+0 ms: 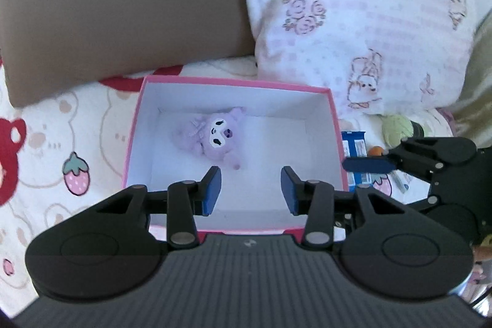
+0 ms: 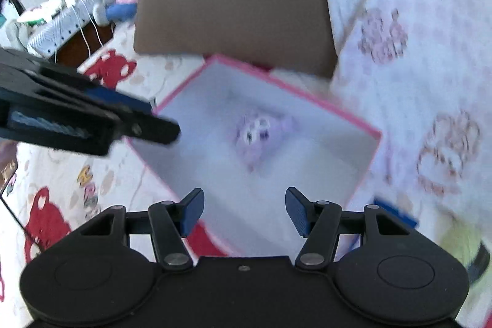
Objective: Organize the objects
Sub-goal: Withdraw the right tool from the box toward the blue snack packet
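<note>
- Your left gripper [image 1: 250, 189] hangs over the near half of the box [image 1: 335, 119], jaws parted with nothing between them.
- Your right gripper [image 2: 244, 212] is also over the box's near edge, jaws apart a bit wider and empty. In the left view it shows just beyond the box's right wall.
- The box sits on the bedspread [image 1: 61, 125], up against the brown cushion [image 1: 123, 20] and the pink pillow [image 1: 353, 20] at the head end.
- Inside lies only a purple plush [image 1: 215, 134], towards the box's far-left part, face up, its long axis running slantwise across the floor. It is already put away, I judge.
- What remains lies outside the box's right wall: a blue packet [image 1: 355, 146] touching that wall, and a green plush [image 1: 396, 129] just beyond it, below the pillow.
- Both lie to the right of your left gripper and nearer your right one, so the next pick probably suits your right hand.
- The packet's long axis seems to run along the wall, though your right gripper hides part of it.
</note>
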The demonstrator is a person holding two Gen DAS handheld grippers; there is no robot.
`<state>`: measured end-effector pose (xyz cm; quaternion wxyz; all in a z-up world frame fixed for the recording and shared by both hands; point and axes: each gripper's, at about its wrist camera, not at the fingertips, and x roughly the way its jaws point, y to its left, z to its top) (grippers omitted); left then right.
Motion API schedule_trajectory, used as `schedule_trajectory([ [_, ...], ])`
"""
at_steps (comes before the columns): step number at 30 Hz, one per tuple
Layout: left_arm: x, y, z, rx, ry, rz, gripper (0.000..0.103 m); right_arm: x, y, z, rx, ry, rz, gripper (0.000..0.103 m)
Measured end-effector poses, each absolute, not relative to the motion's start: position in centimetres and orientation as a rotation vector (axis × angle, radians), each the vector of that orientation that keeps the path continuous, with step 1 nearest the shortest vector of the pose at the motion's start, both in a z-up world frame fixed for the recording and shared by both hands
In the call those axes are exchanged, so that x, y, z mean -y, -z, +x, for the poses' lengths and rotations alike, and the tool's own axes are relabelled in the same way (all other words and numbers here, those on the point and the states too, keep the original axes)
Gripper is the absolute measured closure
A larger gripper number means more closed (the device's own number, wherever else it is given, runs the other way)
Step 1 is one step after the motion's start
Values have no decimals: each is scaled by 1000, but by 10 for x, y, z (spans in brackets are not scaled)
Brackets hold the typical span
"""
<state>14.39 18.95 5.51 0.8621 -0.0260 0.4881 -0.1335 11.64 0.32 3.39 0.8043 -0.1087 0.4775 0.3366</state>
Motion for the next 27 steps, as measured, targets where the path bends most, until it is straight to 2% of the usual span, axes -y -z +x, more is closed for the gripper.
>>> schedule_trajectory([
  [4,-183,-68,120,-1020,286,-1,58,7,-40,98,-1024,-713,-259,39],
  [9,-171,-78,92,-1021,313,57,52,23,-51,78,-1026,-711,-257,39],
  [18,-157,-87,55,-1056,373,101,50,49,-81,36,-1012,-766,-261,39],
  [27,-146,-88,29,-1101,432,120,48,72,-77,9,-1048,-733,-314,37],
])
